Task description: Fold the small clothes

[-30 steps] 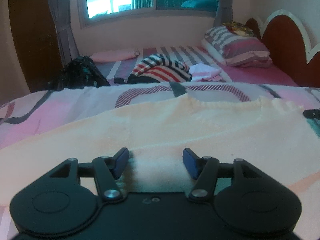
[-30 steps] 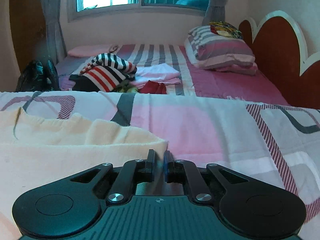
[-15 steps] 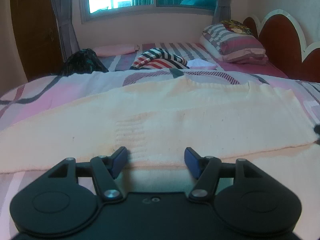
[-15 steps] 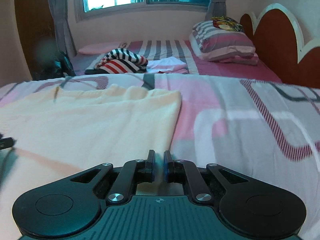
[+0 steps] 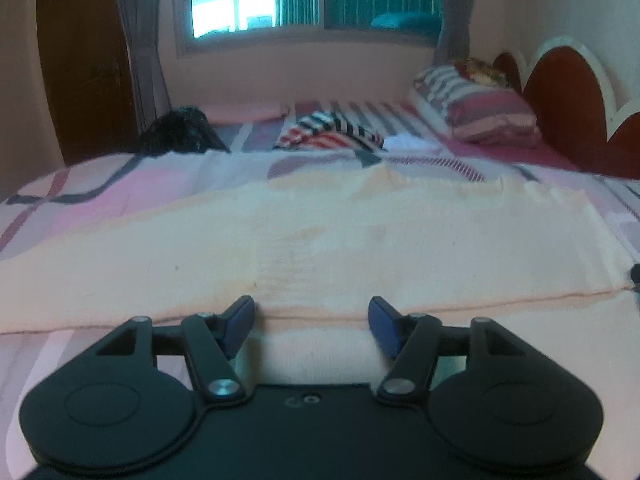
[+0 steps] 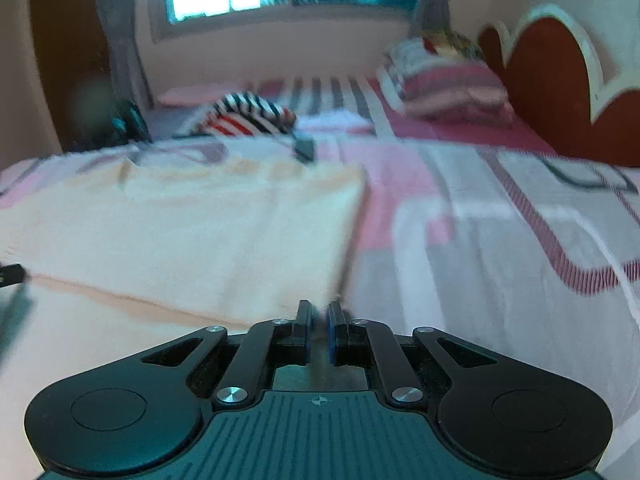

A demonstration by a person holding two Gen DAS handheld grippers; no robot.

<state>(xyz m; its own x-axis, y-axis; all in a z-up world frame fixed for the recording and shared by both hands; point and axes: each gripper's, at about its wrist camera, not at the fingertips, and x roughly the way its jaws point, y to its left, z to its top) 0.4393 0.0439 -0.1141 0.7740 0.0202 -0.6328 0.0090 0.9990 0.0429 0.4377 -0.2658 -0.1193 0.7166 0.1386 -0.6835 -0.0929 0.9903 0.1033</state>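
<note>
A cream knit garment (image 5: pixel 320 240) lies spread across the pink patterned bedcover (image 5: pixel 100 184), with a layered edge running crosswise just ahead of my left gripper (image 5: pixel 312 318). That gripper hovers open over the cloth, and nothing sits between its blue pads (image 5: pixel 240 316). In the right wrist view the garment (image 6: pixel 180 220) fills the left half, and its right edge runs straight down into my right gripper (image 6: pixel 319 316). The right jaws are closed together, seemingly pinching that corner of the cloth. Each gripper shows as a dark tip at the edge of the other's view.
Farther up the bed lie a striped red, white and black clothes pile (image 5: pixel 332 134), a dark bag (image 5: pixel 180 132) and striped pillows (image 5: pixel 476 108). A red scalloped headboard (image 5: pixel 568 100) stands at the right. Bare bedcover (image 6: pixel 500 240) stretches to the right of the garment.
Both grippers have drawn back toward the near side of the bed. Far more of the garment now shows, including a crosswise layered edge. The garment's right edge stayed at the right fingertips.
</note>
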